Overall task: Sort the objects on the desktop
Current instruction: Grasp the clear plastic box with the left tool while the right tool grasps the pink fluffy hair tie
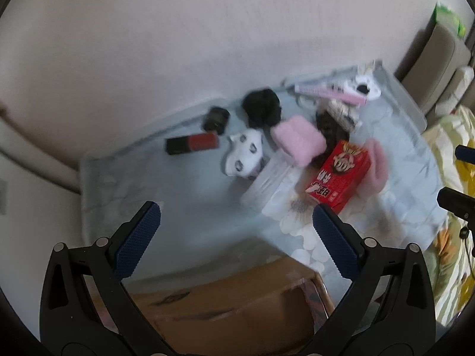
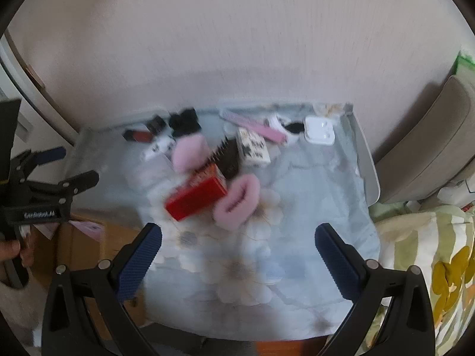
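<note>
Right wrist view, blurred red rectangular cardboard box [image 2: 196, 197] at frame centre, long axis seemingly running lower left to upper right, bare floral tablecloth [image 2: 252, 281] below, right gripper [image 2: 237, 252] and left gripper [image 1: 236, 231] both spread wide, empty.

Left wrist view from above the counter's [image 1: 184, 184] near-left corner, tilted, facing the wall, right wrist view squarer from the near edge, both sharing the red box [image 1: 341, 175] [image 2: 197, 197] mid-frame.
</note>
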